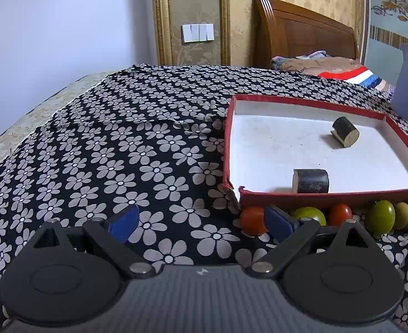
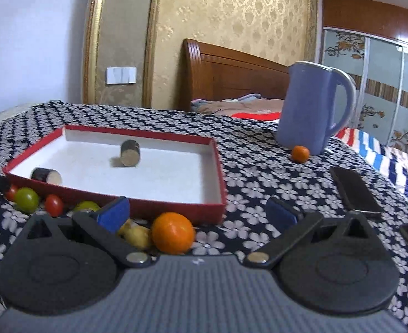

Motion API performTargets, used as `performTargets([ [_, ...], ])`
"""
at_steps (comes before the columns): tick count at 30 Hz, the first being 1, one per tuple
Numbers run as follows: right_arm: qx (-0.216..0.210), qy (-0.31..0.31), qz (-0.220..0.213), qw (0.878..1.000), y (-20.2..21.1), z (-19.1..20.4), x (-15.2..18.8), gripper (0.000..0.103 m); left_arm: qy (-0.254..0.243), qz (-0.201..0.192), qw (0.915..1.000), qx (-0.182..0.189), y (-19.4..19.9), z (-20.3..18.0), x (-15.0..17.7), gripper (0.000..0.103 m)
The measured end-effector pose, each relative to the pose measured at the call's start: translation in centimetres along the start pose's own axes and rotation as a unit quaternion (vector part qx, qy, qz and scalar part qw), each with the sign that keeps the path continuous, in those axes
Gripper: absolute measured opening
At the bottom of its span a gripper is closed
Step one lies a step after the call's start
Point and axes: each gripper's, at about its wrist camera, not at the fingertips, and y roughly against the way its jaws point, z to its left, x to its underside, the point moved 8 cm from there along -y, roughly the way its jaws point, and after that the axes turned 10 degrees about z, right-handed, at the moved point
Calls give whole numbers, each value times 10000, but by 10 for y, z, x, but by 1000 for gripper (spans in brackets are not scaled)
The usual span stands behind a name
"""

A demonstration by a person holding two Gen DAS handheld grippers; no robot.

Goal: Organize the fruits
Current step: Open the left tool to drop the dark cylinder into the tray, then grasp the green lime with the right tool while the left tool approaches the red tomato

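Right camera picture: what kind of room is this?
Most likely a bedroom: a wooden headboard with bedding stands behind the flowered table, beside a sliding-door wardrobe.

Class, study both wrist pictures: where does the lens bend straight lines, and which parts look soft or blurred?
Left wrist view: fisheye bows the red tray rim and floral cloth edge; the open left gripper looks fairly sharp. Right wrist view: the gold wall frames lean inward, the blue jug tilts, and the orange beside the open right gripper looks slightly soft.

Blue jug [image 2: 309, 111], two dark phones [image 2: 353, 191]
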Motion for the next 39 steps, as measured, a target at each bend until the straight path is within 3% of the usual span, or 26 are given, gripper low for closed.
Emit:
performTargets([
  [6,-500,38,137,9986,13,10,13,103,-104,9,9999,37,-7,-6,-2,99],
  [12,-537,341,14,9980,22,30,19,103,-269,-112,9995,-130,-3,-3,0,98],
  [17,-762,386,105,9963,24,41,26,103,-469,28,9988,113,-8,-13,3,96],
  [19,-711,479,106,9963,24,43,29,103,-377,259,9984,335,-16,-13,6,92],
  [27,-889,221,267,9954,19,39,35,103,-375,245,9972,605,-19,-17,2,68],
  [39,-708,183,409,9965,16,45,45,103,-345,231,9962,764,-20,-21,0,51],
])
